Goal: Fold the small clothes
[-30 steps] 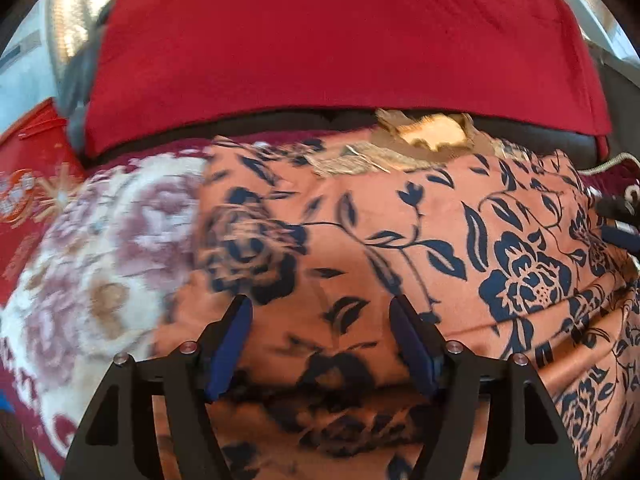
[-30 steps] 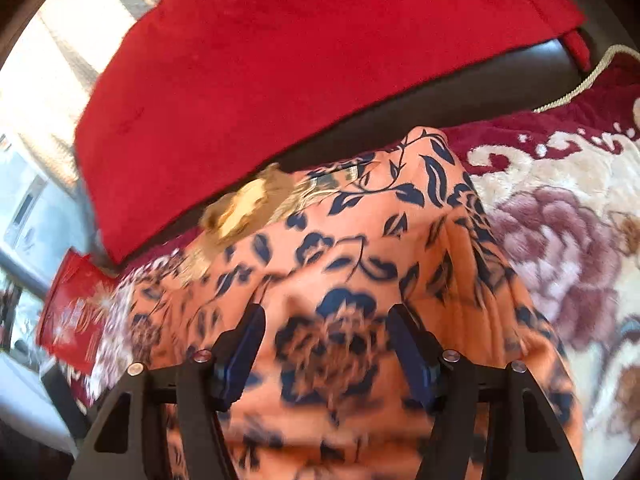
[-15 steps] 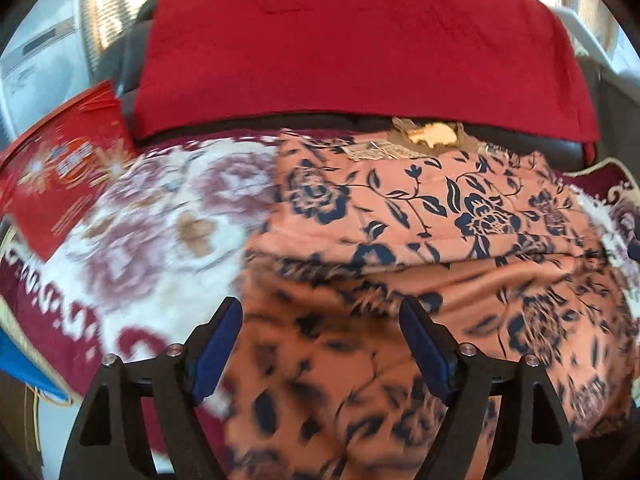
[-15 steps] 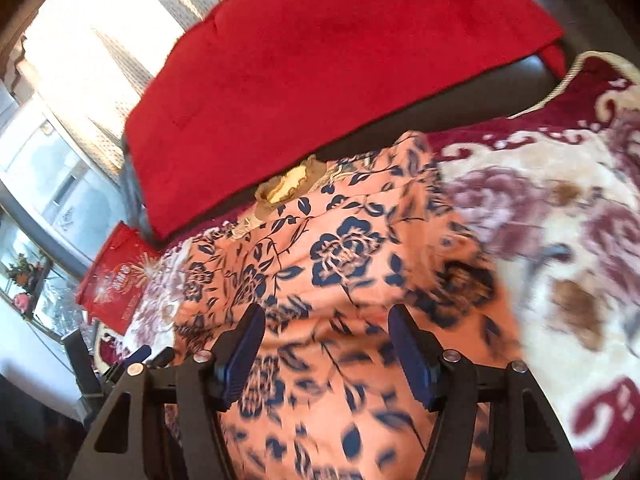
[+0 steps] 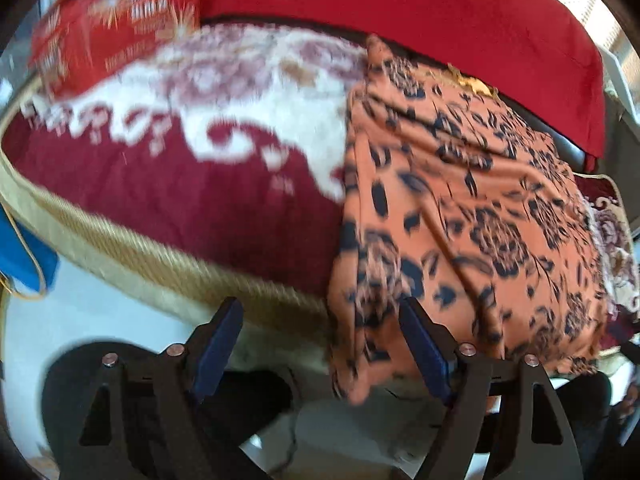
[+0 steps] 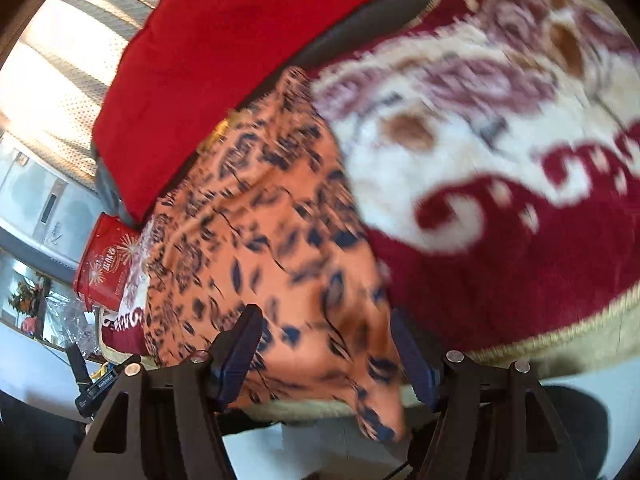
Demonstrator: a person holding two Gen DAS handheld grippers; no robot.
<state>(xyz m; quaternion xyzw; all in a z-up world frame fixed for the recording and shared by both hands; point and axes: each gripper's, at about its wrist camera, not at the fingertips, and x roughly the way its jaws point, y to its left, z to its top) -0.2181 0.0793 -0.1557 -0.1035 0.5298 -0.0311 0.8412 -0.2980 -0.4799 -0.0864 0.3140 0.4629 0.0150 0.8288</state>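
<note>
An orange garment with a dark blue flower print [image 5: 460, 208] lies on a maroon and cream floral blanket [image 5: 180, 184], folded once, its near end hanging over the front edge. My left gripper [image 5: 320, 344] is open and empty, at the garment's near left corner. In the right wrist view the garment [image 6: 260, 248] fills the centre left. My right gripper [image 6: 326, 348] is open, with the garment's near right corner [image 6: 372, 412] hanging between its fingers, not clamped. Both views are blurred.
A red cloth [image 5: 420, 4] covers the dark backrest behind the blanket [image 6: 500, 140]. A red printed bag [image 5: 112, 24] stands at the left end, also in the right wrist view [image 6: 106, 268]. A blue item [image 5: 20, 264] sits at the far left. Pale floor [image 5: 100, 320] lies below the braided blanket edge.
Both grippers have pulled back and down from over the garment to its near corners at the blanket's front edge. Both stay open. The floor has come into view.
</note>
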